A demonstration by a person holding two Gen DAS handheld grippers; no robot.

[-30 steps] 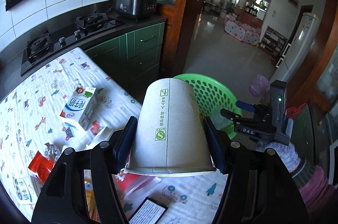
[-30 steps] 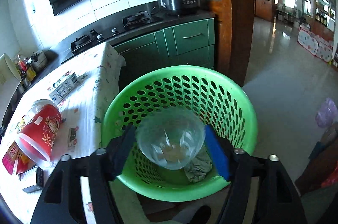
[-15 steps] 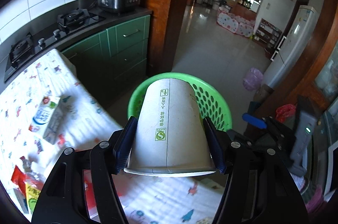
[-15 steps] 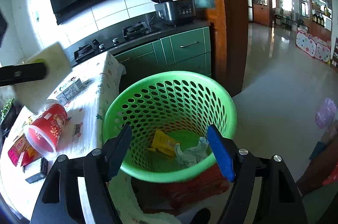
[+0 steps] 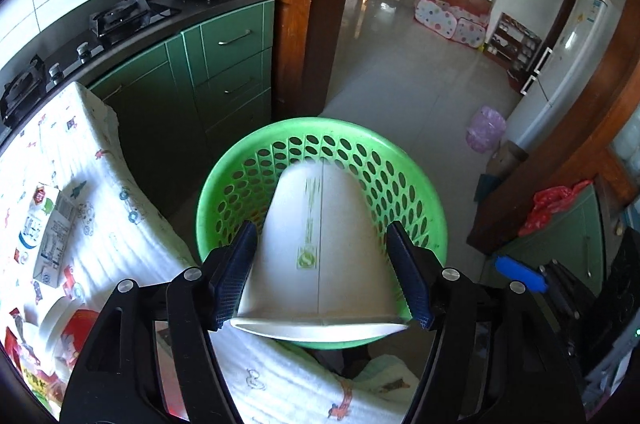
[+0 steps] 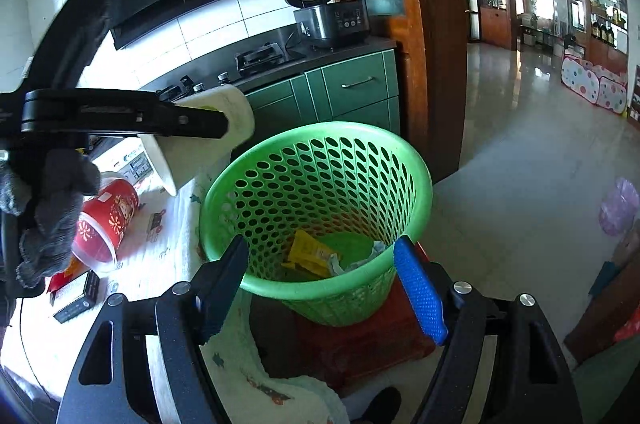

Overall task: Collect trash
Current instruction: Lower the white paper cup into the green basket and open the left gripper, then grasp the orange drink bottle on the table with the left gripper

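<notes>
A white paper cup (image 5: 320, 244) hangs upside down between the fingers of my left gripper (image 5: 320, 230), right over the green perforated basket (image 5: 320, 123). The jaws are opening and the cup looks motion-blurred, slipping loose between the pads. In the right wrist view the same cup (image 6: 200, 151) and left gripper (image 6: 216, 123) hover above the basket (image 6: 320, 127) near its left rim. My right gripper (image 6: 322, 244) stands open and empty at the basket's near rim. A yellow wrapper (image 6: 308, 252) and crumpled paper (image 6: 360, 256) lie in the basket.
The basket stands on a red stool (image 6: 360, 344) beside the cloth-covered table (image 5: 120, 207). On the table lie a milk carton (image 5: 48, 228), a red cup (image 6: 104, 224) on its side and a small black box (image 6: 76, 298). Green cabinets (image 5: 224, 63) stand behind.
My left gripper carried the paper cup from over the table to above the basket, and its jaws have widened. The clear cup left my right gripper, which drew back from the basket.
</notes>
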